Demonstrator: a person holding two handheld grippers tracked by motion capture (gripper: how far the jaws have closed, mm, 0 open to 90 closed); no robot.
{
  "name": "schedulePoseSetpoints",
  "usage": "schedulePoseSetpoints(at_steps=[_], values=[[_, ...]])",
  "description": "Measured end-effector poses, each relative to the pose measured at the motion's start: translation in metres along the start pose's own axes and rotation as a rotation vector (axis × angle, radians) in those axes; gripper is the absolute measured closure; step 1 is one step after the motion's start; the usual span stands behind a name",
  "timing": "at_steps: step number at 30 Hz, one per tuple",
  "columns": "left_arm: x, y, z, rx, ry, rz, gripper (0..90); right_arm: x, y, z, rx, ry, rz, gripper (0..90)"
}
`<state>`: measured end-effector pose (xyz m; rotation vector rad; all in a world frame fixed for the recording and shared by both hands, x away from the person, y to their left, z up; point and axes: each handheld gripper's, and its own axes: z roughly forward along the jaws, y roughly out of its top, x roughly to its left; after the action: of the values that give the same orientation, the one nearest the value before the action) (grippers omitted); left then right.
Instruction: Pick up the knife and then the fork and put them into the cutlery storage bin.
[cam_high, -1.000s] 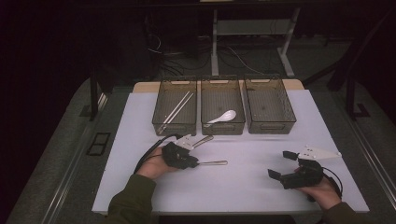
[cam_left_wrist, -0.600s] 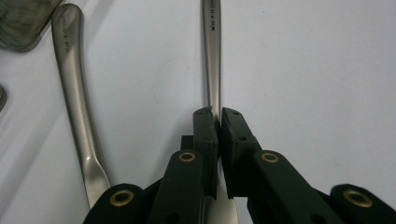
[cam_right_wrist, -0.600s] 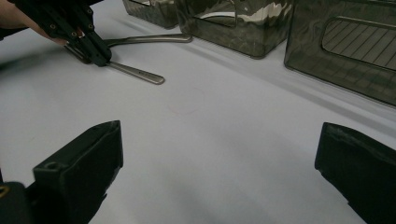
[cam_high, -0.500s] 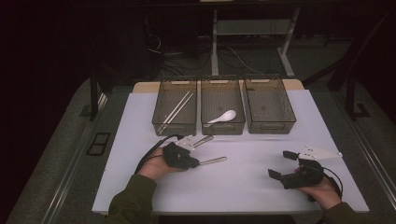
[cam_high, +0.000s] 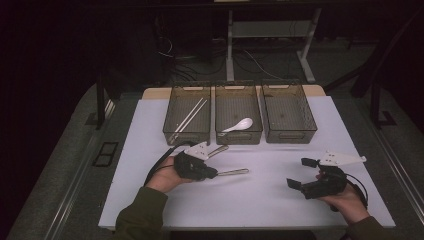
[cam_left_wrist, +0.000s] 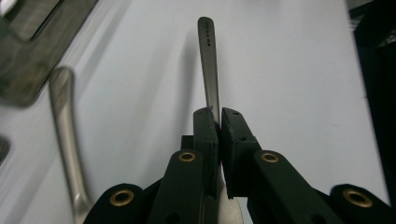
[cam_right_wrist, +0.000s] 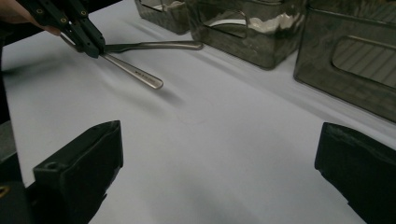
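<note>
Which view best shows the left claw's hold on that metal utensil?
The left gripper view: the left claw pinches the metal utensil's handle. The right gripper view shows it distantly from the side; the high view shows it small.

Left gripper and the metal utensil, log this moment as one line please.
left gripper: shut on metal utensil, handle sticking out | second utensil: on table beside it | right gripper: open, holding nothing
</note>
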<state>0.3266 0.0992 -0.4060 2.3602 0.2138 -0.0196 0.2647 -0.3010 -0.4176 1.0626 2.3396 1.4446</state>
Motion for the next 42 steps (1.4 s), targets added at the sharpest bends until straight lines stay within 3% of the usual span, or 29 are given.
schedulePoseSetpoints(at_steps=[7,9,20,29,30,34,38,42], values=[[-0.008,0.013,0.005,-0.024,-0.039,0.039,84.6,0.003,0.016,0.007,0.052,0.048,-0.075,1.1],[-0.011,0.018,0.007,-0.027,-0.047,0.049,84.5,0.005,0.020,0.011,0.078,0.082,-0.097,9.6],[-0.027,0.041,0.024,-0.012,-0.086,0.136,84.5,0.028,0.047,0.047,0.190,0.223,-0.221,18.5],[-0.034,0.050,0.028,-0.009,-0.089,0.193,84.5,0.046,0.056,0.075,0.285,0.320,-0.314,35.6],[-0.034,0.050,0.028,-0.008,-0.085,0.195,84.5,0.047,0.057,0.080,0.302,0.328,-0.347,38.8],[-0.035,0.051,0.029,-0.008,-0.085,0.202,84.5,0.054,0.059,0.089,0.342,0.372,-0.383,52.1],[-0.037,0.052,0.029,-0.006,-0.085,0.206,84.5,0.060,0.060,0.097,0.367,0.388,-0.424,61.6],[-0.037,0.053,0.030,-0.006,-0.077,0.241,84.5,0.063,0.060,0.102,0.387,0.395,-0.441,72.0]])
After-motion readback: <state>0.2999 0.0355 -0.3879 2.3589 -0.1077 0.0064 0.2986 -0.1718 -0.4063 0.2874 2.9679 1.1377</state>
